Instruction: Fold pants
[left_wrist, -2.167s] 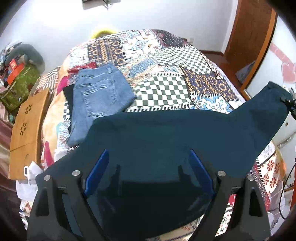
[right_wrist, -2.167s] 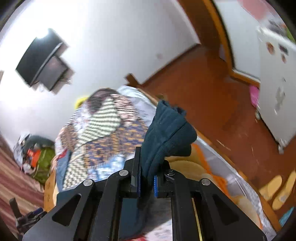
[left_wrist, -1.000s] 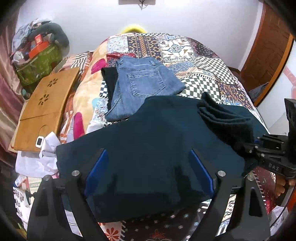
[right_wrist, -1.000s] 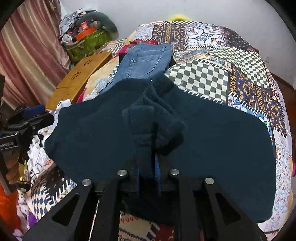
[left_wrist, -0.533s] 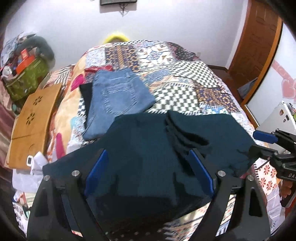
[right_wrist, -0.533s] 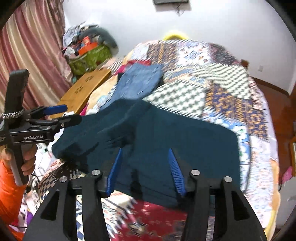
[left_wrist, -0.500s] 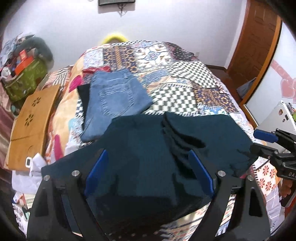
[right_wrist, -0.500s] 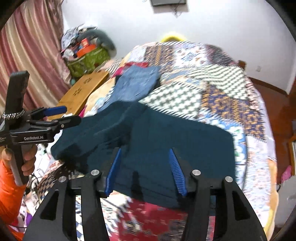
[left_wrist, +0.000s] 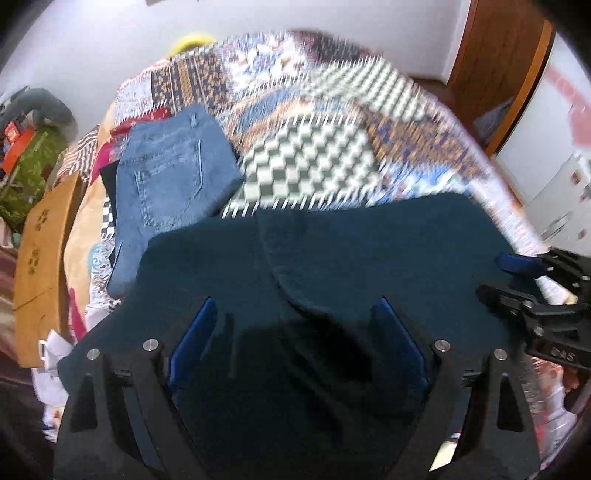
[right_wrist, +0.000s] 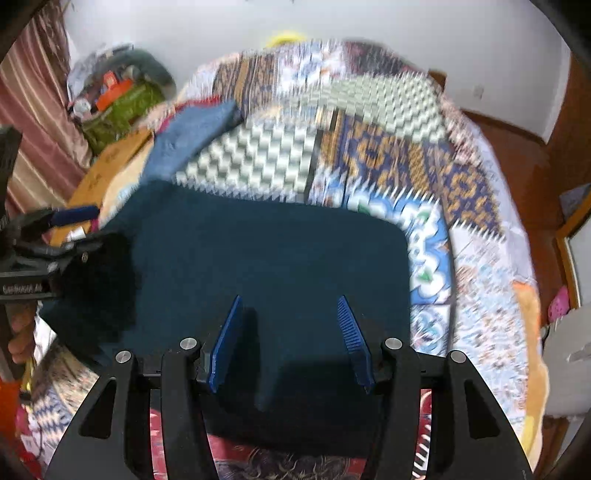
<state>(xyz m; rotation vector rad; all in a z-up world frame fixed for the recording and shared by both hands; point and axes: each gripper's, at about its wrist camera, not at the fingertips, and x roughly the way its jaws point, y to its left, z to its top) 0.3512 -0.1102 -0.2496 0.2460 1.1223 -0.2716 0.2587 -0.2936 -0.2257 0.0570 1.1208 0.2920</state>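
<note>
The dark teal pants lie flat on the patchwork bedspread, spread across the near part of the bed, close to its front edge. In the left wrist view one layer of the cloth is laid over another: a curved fabric edge runs down from the far side toward the middle of the garment. In the right wrist view the pants form a broad rectangle with a rounded far right corner, set just inside the checkered and blue-and-orange patches of the bedspread.

The left gripper hangs over the near left part of the pants, its two blue-padded fingers spread wide with only flat cloth showing between them. The right gripper hangs over the near right part, its blue pads likewise well apart and holding nothing. Each tool shows at the edge of the other's view, over the side edges of the garment; whether either touches the fabric cannot be told.

Folded blue jeans rest on the far left side of the bed, their near end just beside the teal pants. A wooden board lies along the bed's left edge, and a green bag sits beyond it by the wall. Both views are motion-blurred in the far half.
</note>
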